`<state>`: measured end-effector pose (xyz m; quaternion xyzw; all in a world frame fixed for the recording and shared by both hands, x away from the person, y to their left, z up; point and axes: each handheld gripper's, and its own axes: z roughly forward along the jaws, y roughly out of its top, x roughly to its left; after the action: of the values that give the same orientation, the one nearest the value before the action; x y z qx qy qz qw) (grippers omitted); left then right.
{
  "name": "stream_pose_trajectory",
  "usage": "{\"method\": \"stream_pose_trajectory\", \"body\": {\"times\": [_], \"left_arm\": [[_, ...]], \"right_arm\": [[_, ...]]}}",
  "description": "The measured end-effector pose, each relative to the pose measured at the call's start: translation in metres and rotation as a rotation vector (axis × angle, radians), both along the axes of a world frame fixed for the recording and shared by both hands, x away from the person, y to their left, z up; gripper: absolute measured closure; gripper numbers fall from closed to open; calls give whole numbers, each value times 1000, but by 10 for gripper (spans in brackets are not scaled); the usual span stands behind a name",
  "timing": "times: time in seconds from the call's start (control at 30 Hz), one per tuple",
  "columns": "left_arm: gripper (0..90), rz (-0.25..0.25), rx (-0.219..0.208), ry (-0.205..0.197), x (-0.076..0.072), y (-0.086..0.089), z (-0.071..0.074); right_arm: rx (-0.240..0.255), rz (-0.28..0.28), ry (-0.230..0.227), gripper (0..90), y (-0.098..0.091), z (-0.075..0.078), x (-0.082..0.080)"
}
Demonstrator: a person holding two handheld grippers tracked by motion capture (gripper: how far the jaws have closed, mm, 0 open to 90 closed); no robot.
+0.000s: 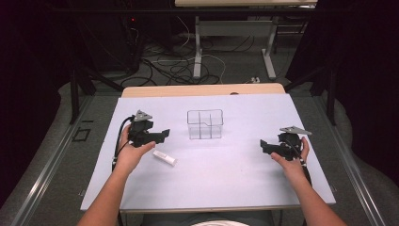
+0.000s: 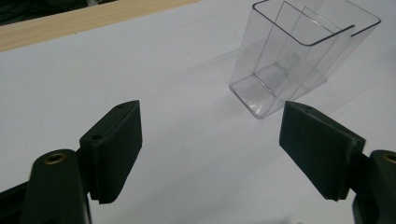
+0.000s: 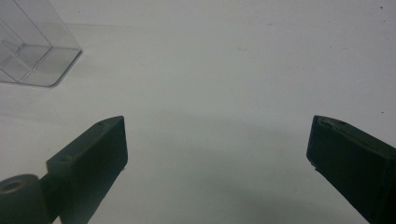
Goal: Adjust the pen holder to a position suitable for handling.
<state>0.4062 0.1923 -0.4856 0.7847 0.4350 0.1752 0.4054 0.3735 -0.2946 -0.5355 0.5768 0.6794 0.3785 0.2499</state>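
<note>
Desk [image 1: 211, 169] evenly lit from overhead; surroundings dark. Soft shadows. Right tool view dim, greyish; near jaws blurred.

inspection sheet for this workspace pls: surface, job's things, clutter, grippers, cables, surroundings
Surface: white sheet on a wooden table, clean.
Job's things: clear divided box upright at centre; small white block lying by the left hand, apart from the box.
Clutter: nothing seen.
Grippers: left gripper open, empty, jaws toward the box; right gripper open, empty.
Cables: one trails from each gripper; loose tangle on the floor.
Surroundings: second table behind, dark curtains at the sides.
</note>
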Motion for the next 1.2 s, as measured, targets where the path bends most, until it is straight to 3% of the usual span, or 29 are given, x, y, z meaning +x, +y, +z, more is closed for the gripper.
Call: {"method": "stream_pose_trajectory", "body": {"times": [0.13, 0.2, 0.3, 0.47, 0.6, 0.8, 1.0, 1.2], "left_arm": [[154, -20, -6, -20, -4, 7, -2], [144, -37, 0, -8, -6, 8, -5], [147, -68, 57, -23, -6, 7, -9], [166, -112, 220, -64, -11, 1, -15], [166, -184, 355, -107, -18, -3, -14], [222, -285, 415, -138, -25, -2, -16], [273, -393, 524, -192, -33, -3, -17], [304, -448, 587, -216, -37, -3, -20]], "right_arm": [[3, 3, 0, 45, 0, 0, 0], [4, 3, 1, 45, 1, 0, 1], [1, -1, 8, 45, 1, -1, 2], [5, -1, 9, 46, 1, -1, 1], [10, 4, 6, 45, 2, 0, 1], [11, 9, 10, 45, 2, -1, 1], [8, 7, 8, 45, 1, -1, 1], [3, 12, 2, 45, 3, 0, 1]]}}
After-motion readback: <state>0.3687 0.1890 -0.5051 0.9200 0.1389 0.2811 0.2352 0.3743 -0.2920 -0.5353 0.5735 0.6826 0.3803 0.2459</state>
